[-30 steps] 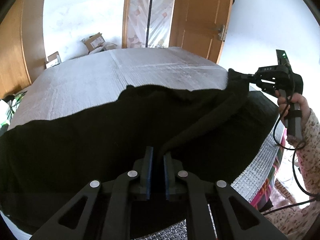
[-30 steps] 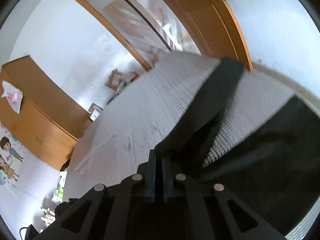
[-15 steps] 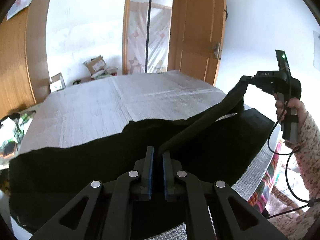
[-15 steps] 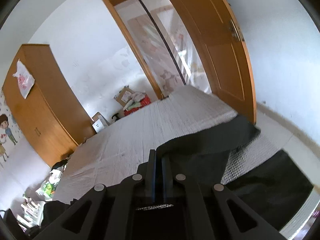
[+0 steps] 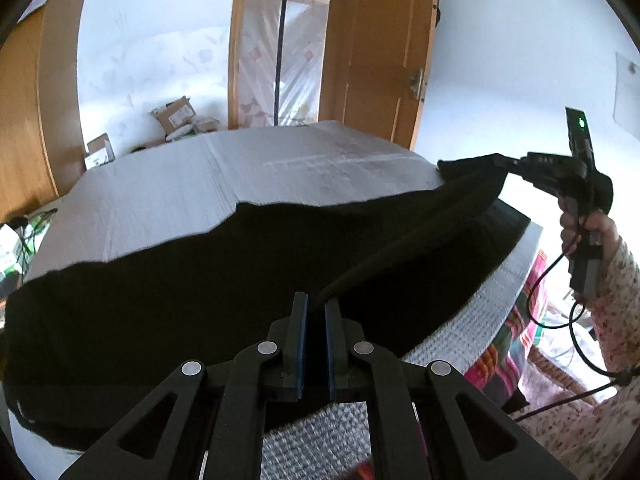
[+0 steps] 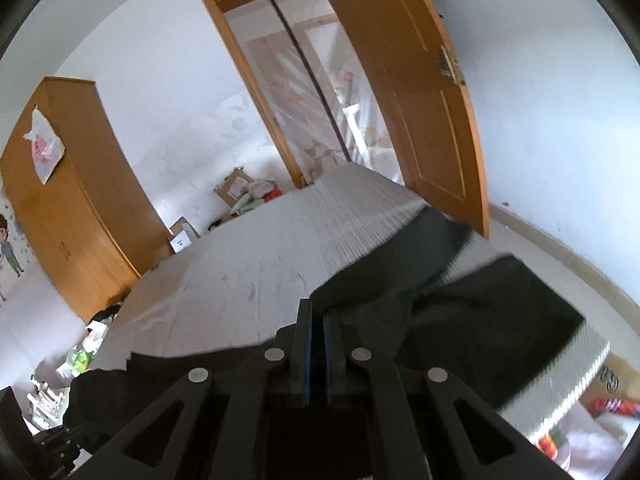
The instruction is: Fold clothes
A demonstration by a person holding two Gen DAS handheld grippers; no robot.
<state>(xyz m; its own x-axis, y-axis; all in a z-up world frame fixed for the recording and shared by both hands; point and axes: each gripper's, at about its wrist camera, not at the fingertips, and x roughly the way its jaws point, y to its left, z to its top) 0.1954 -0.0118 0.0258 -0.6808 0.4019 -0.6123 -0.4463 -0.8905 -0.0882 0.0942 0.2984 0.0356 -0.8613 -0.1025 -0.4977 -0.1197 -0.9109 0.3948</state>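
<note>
Seen left to right in a bedroom: a wooden wardrobe (image 6: 68,200) with a plastic bag (image 6: 44,148) hanging on its door stands against the left wall, cardboard boxes (image 5: 176,116) and loose clutter lie on the floor at the far wall, and an open wooden door (image 5: 384,52) beside a plastic-curtained doorway (image 5: 280,60) closes off the right. In the middle, a bed under a grey woven mat (image 5: 200,184) carries a black garment (image 5: 180,292) spread over its near half, reaching from the left edge to the right corner. The left gripper (image 5: 316,312) has its fingers pressed together on a fold of the garment at the near edge; a taut band of the cloth rises from there toward the right. At its far end the right gripper (image 5: 496,157), held by a hand (image 5: 584,228) in a floral sleeve (image 5: 616,304), pinches the cloth with fingers closed, lifted clear of the bed's right corner. A black cable (image 5: 560,264) hangs from that gripper's handle. Below it, a bright striped blanket (image 5: 516,336) shows beside the mat. The right wrist view is partly motion-blurred along the mat's edge.
</note>
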